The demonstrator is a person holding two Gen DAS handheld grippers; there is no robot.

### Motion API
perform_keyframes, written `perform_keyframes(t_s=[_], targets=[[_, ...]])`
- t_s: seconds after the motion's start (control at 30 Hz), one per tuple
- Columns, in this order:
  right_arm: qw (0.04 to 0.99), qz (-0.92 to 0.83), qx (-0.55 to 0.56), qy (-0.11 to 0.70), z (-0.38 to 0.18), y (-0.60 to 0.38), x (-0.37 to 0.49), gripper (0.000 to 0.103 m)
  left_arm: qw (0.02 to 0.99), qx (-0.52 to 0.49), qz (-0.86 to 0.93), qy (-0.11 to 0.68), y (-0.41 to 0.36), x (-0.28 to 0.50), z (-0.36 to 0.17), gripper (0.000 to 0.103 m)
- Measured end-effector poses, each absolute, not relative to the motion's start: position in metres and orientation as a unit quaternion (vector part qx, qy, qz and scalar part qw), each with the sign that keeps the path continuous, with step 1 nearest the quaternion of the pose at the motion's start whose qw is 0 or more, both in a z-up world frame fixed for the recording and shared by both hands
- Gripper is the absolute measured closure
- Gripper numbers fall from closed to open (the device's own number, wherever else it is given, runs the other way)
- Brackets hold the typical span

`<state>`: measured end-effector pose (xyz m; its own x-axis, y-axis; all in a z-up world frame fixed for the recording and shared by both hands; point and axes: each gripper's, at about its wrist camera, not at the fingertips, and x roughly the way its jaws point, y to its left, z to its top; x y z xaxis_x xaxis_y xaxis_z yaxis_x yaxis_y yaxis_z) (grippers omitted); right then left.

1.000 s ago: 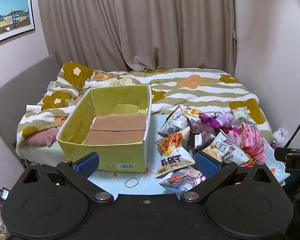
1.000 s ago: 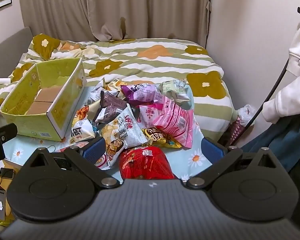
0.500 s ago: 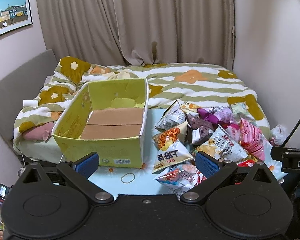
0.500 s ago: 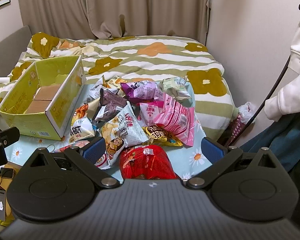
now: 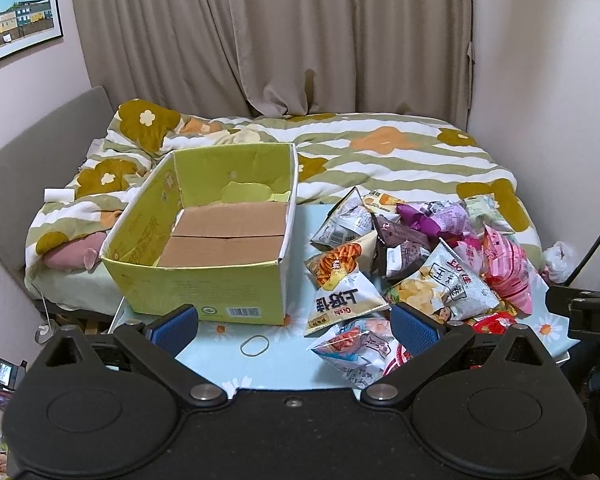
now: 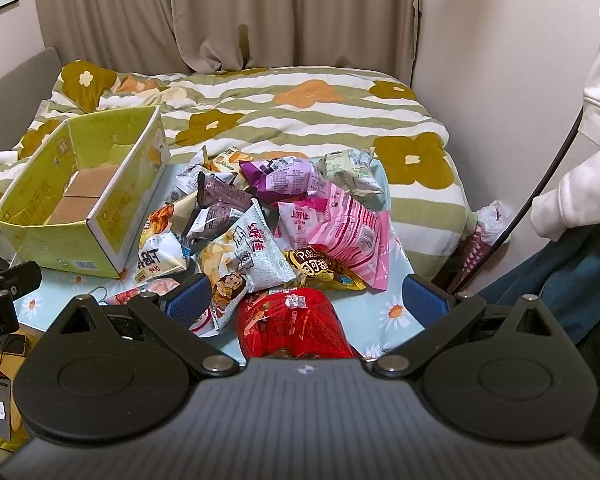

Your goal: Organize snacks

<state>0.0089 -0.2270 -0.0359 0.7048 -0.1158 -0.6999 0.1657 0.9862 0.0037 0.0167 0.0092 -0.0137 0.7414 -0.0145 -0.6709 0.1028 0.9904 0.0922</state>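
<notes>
An empty yellow-green cardboard box (image 5: 204, 292) (image 6: 56, 248) stands open on the left of a light-blue flowered table (image 5: 284, 356). To its right lies a heap of snack bags (image 5: 420, 248) (image 6: 284, 208): white chip bags, purple, pink and brown packs. A red bag (image 6: 296, 324) lies nearest, between my right gripper's spread fingers. My left gripper (image 5: 294, 326) is open above the table's front, holding nothing. My right gripper (image 6: 306, 300) is open just above the red bag.
A rubber band (image 5: 254, 346) lies on the table in front of the box. Behind the table is a bed with a flowered quilt (image 5: 380, 152), then curtains. A person's white sleeve (image 6: 584, 152) and a black cable (image 6: 540, 192) are at the right.
Both grippers have drifted slightly, shifting the view of box and snacks a little. Both stay open; nothing was picked up or moved.
</notes>
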Motion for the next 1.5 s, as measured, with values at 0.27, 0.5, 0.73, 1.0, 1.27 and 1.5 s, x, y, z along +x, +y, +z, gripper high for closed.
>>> perform_keyframes(t_s=[0.27,0.5,0.73,1.0,1.27,1.5], targets=[[0.922,-0.078,0.033,0.378,-0.036,-0.2267,0.0104,0.0,0.929,0.063,-0.039,0.362,0.0066,0.0187,-0.0128,0.0],[0.922,-0.077,0.033,0.379,-0.0366,-0.2283,0.0109,0.0,0.929,0.06,-0.043,0.363,0.0062,0.0198,-0.0123,0.0],[0.921,-0.077,0.032,0.38,-0.035,-0.2279,0.0109,0.0,0.929,0.061,-0.046,0.362,0.0049,0.0186,-0.0115,0.0],[0.922,-0.077,0.033,0.379,-0.0373,-0.2294,0.0107,0.0,0.928,0.054,-0.046,0.365,0.0068,0.0184,-0.0115,0.0],[0.921,-0.076,0.033,0.38,-0.0348,-0.2273,0.0111,0.0,0.927,0.045,-0.05,0.369,0.0092,0.0185,-0.0116,0.0],[0.921,-0.077,0.033,0.38,-0.0357,-0.2272,0.0121,0.0,0.927,0.045,-0.05,0.37,0.0096,0.0192,-0.0116,0.0]])
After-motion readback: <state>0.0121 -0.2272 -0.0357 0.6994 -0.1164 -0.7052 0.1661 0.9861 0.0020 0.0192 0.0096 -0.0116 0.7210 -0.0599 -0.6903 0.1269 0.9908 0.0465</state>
